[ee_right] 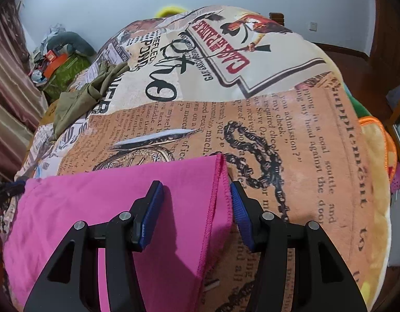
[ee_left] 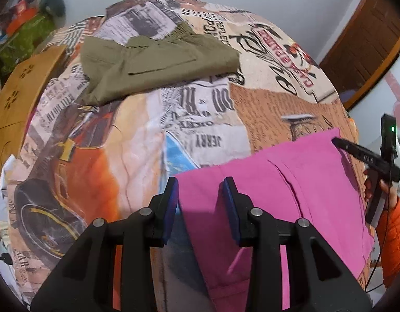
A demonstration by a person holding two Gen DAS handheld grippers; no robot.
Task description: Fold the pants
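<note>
bright pink fabric pants (ee_left: 272, 182) flat on near edge of newspaper-print blanket (ee_left: 205, 119), long axis left-right, stitched hem end (ee_right: 220, 189) pointing right, left gripper (ee_left: 200, 197) released over pink cloth, right gripper (ee_right: 197, 202) released straddling hem (pads not pressing), olive green pants (ee_left: 158, 62) far left

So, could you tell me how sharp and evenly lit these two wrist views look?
Left wrist view: strong fisheye bulge, dark corners, olive pants slightly soft, left gripper shadowing the pink pants. Right wrist view: blanket print crisp centrally, smeared at the rim; soft light, no glare.
</note>
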